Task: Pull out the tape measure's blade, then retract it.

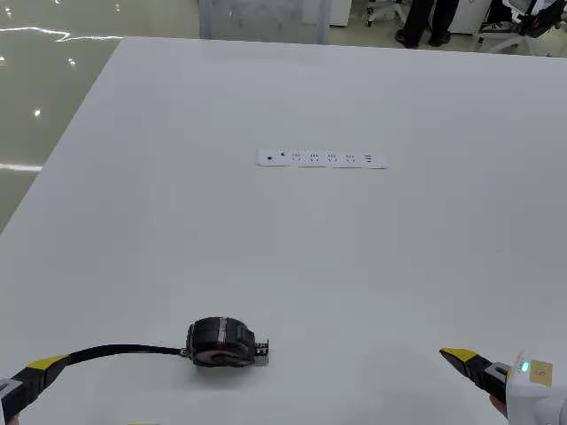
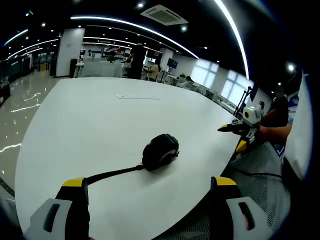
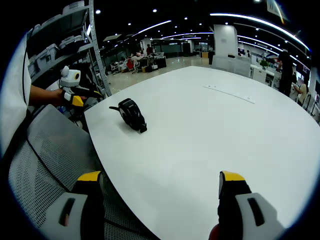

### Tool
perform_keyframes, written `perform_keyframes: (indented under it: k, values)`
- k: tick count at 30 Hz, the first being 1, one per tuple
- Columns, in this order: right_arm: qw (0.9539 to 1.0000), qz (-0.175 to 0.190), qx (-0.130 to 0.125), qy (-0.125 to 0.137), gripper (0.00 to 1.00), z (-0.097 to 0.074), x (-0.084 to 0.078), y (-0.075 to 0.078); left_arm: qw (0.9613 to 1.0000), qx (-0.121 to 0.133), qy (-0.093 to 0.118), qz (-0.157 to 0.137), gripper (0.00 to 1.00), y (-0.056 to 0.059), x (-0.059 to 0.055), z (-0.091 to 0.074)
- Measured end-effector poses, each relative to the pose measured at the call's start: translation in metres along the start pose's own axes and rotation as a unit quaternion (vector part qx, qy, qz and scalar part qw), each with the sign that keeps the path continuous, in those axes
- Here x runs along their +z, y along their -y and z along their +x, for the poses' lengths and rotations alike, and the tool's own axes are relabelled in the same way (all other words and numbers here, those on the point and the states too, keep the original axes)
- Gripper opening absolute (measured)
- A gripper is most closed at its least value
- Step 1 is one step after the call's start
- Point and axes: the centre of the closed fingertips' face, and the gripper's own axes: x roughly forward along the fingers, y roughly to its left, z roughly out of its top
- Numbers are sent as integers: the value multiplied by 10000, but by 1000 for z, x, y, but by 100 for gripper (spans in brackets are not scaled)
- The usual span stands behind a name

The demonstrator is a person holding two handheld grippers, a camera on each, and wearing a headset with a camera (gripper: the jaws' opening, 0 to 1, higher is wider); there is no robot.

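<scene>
White power strip (image 1: 322, 159) flat on table (image 1: 425, 266) centre; probably office chair (image 1: 518, 27) beyond.

Before you, a white table (image 1: 425, 266) spans the head view from edge to edge. Lower left of centre: a black tape measure (image 1: 221, 342) lies on it, its black strap (image 1: 124, 351) trailing along the surface toward the lower left corner. Upper centre: a white power strip (image 1: 322, 159) lies flat, well apart from the tape measure.
</scene>
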Motion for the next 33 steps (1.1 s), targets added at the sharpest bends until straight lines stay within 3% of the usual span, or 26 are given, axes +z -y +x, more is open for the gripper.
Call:
perform_keyframes:
  k: [33]
  values:
    - [10000,21,31,-28,97,1,-2,-2,10000,-72,-18,22,96,3,1,1]
